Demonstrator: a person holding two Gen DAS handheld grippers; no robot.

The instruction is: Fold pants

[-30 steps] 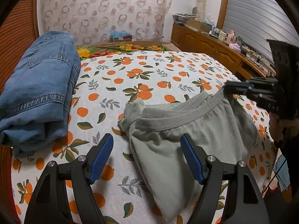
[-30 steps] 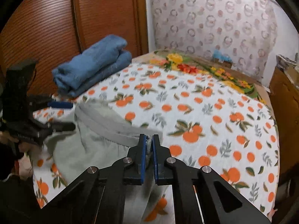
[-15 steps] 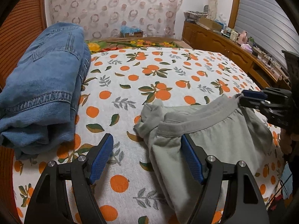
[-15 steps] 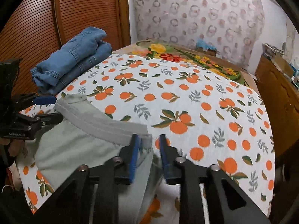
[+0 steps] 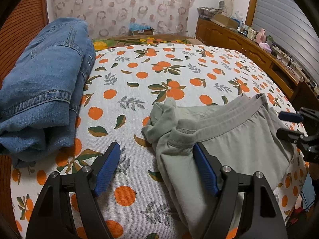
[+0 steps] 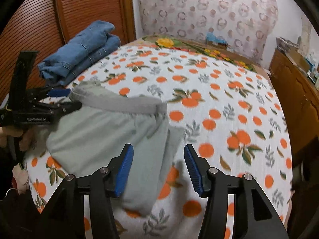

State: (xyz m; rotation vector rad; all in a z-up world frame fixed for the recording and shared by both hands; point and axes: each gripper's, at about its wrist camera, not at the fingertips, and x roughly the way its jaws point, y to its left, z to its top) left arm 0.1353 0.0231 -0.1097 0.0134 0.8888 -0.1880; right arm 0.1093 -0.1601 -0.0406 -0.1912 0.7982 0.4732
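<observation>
Left wrist view: the left gripper [image 5: 156,171] stands wide open and holds nothing, low over the near edge of the bed [image 5: 179,63]. Its right finger lies against the bunched corner of the grey-green pants [image 5: 235,149], just under the waistband [image 5: 223,125]; its left finger is over bare printed sheet. The pants lie near the bed's near right corner, roughly doubled, waistband toward the middle of the bed. A folded pair of jeans [image 5: 43,91] sits along the left edge, well apart from the pants. The right gripper [image 5: 289,125] shows at the far side of the garment, also spread apart.

Right wrist view: the right gripper [image 6: 158,171] is open and empty, hovering above the pants [image 6: 107,131] where the cloth runs toward the near edge. The left gripper [image 6: 65,98] sits by the opposite waistband corner. The picture is blurred by motion, so contact with the cloth cannot be told here.

The step in hand looks like a re-grip between folds. The next move likely calls for each gripper to close on a waistband corner, catching all layers, and then carry that end across toward the legs.
</observation>
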